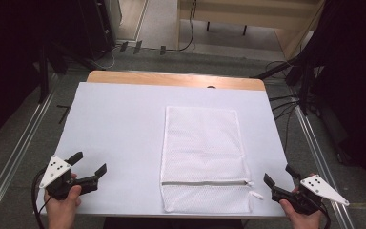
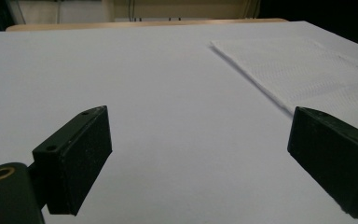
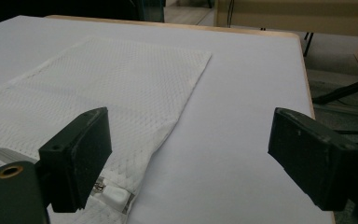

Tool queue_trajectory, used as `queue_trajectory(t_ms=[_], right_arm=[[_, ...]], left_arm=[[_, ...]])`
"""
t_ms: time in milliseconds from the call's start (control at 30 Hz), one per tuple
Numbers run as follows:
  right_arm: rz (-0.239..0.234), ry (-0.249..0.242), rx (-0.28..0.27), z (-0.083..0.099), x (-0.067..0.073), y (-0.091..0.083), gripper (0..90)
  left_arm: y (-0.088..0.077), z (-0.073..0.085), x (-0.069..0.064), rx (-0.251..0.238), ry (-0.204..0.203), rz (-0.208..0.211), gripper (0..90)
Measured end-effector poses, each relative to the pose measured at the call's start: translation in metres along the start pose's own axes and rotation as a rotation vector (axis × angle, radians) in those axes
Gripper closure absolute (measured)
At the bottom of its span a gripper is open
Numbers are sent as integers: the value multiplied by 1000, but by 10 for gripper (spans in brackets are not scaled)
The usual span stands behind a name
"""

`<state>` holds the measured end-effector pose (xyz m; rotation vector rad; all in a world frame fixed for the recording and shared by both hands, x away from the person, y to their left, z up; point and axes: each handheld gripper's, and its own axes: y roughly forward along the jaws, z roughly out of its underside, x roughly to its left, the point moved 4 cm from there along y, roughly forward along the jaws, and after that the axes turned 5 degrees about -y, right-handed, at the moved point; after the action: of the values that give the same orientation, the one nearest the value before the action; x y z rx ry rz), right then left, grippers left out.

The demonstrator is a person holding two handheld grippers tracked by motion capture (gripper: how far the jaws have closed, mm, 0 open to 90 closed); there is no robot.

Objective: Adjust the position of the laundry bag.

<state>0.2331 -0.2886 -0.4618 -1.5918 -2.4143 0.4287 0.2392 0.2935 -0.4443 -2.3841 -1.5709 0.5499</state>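
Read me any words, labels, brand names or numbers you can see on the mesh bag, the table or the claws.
None: no readable text.
Mesh bag: plain white, no label visible.
White table cover: blank.
Left claw and right claw: their grey plates show dots only, no lettering.

White mesh laundry bag (image 1: 203, 157), flat on the white table cover (image 1: 114, 129), right of centre, zipper (image 1: 205, 182) closed near the person's edge

Overhead camera looks down; tongs cameras skim low, sharing the mesh bag (image 1: 204, 160)
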Motion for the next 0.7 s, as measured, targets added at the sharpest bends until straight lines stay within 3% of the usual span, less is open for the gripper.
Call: queue_trajectory(t_ms=[33, 100, 167, 200, 233, 267, 300, 367, 400, 467, 567, 600, 700], right_arm=[[0, 0, 0, 0, 0, 0, 138], [8, -2, 3, 0, 2, 2, 140], [20, -6, 4, -1, 3, 3, 141], [25, -5, 7, -1, 4, 4, 141], [25, -5, 7, -1, 4, 4, 141], [23, -4, 12, -2, 6, 5, 142], [29, -4, 19, -2, 7, 6, 145], [35, -11, 23, -2, 8, 6, 145], [35, -8, 26, -1, 9, 6, 147], [32, -10, 28, -1, 9, 7, 150], [32, -6, 34, 1, 9, 9, 150], [34, -10, 34, 1, 7, 9, 150], [44, -1, 36, 2, 6, 9, 151]], left_arm=[[0, 0, 0, 0, 0, 0, 64], [13, -3, -14, 16, -5, 24, 82], [17, -3, -19, 22, 3, 27, 140], [31, -5, -34, 42, -2, 66, 141], [31, -5, -34, 42, -2, 66, 143], [49, -5, -54, 84, 18, 107, 152], [49, -5, -54, 84, 18, 107, 172], [66, -6, -68, 129, 34, 103, 199], [81, -5, -78, 174, 4, 87, 293], [94, -4, -86, 214, -8, 61, 361], [108, -3, -95, 247, -18, 68, 408], [120, 0, -103, 280, -2, 61, 423], [130, 1, -108, 301, -14, 80, 476]])
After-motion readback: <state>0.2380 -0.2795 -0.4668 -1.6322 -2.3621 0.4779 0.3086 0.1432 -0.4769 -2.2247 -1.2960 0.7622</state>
